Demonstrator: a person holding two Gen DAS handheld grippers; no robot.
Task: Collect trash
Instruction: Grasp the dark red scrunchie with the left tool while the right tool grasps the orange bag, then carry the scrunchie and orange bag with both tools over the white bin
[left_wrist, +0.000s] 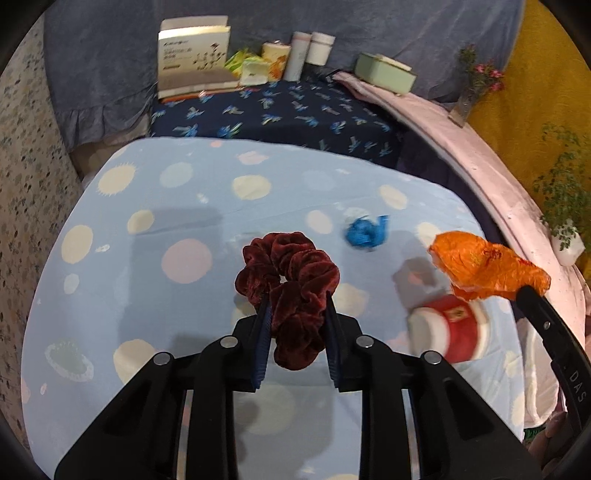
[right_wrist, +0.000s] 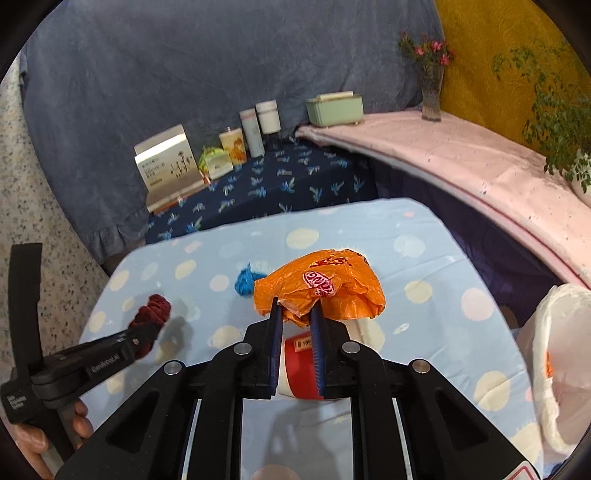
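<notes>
Mid-task: right gripper (right_wrist: 297, 314) clamped on orange wrapper (right_wrist: 321, 288), left gripper (left_wrist: 297, 310) gripping scrunchie (left_wrist: 286, 273), both lifted. Left to do: cup (left_wrist: 448, 328) under wrapper, blue scrap (left_wrist: 365, 230) behind cup; white bag (right_wrist: 561, 362) right of cup.

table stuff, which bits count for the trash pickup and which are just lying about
Job:
- orange wrapper, held in right tool
- blue scrap
- red paper cup, tipped over
- white bag

Lying about:
- maroon scrunchie, in left tool
- book
- green box
- flower vase
</notes>
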